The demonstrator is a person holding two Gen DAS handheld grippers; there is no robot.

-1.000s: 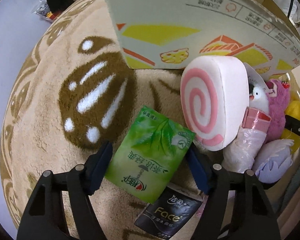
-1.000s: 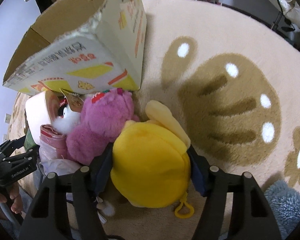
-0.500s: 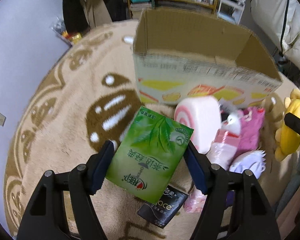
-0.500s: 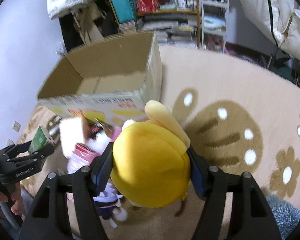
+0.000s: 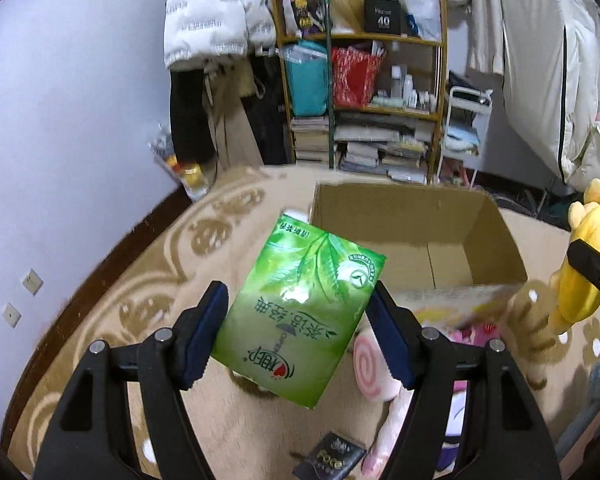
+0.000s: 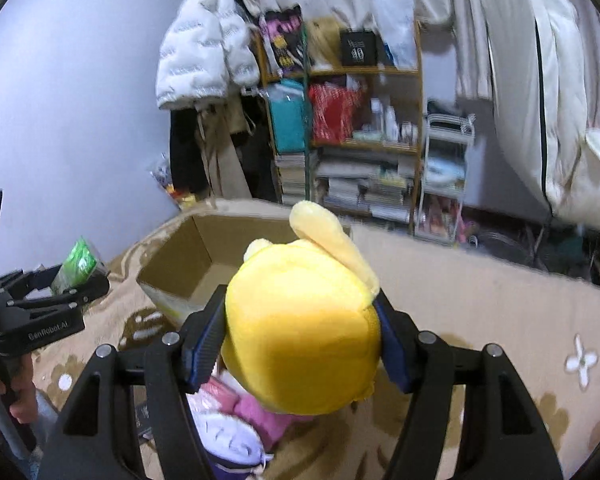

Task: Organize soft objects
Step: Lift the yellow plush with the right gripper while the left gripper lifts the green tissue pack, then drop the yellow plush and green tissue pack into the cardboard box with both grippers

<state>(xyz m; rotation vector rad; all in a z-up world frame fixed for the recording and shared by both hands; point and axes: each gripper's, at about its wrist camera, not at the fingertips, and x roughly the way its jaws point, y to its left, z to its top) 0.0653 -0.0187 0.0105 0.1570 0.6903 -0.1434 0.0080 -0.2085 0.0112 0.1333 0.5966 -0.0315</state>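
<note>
My left gripper point(image 5: 298, 332) is shut on a green tissue pack point(image 5: 300, 312) and holds it in the air, in front of the open cardboard box point(image 5: 400, 236). My right gripper point(image 6: 300, 336) is shut on a yellow plush toy point(image 6: 300, 340), also lifted, with the box point(image 6: 196, 256) beyond it to the left. The yellow plush also shows at the right edge of the left wrist view point(image 5: 588, 264). The left gripper with the green pack shows at the left of the right wrist view point(image 6: 76, 276). On the carpet lie a pink swirl cushion point(image 5: 370, 368), a pink plush point(image 6: 256, 412) and a black tissue pack point(image 5: 332, 460).
A beige patterned carpet point(image 5: 140, 300) covers the floor. A cluttered shelf point(image 5: 364, 92) and hanging coats point(image 5: 216, 20) stand behind the box. A purple-white plush point(image 6: 228, 448) lies below the right gripper. White bedding point(image 6: 540, 80) hangs at the right.
Both grippers have risen from the carpet with their objects. The green pack and yellow plush went up, and the box's open inside came into view.
</note>
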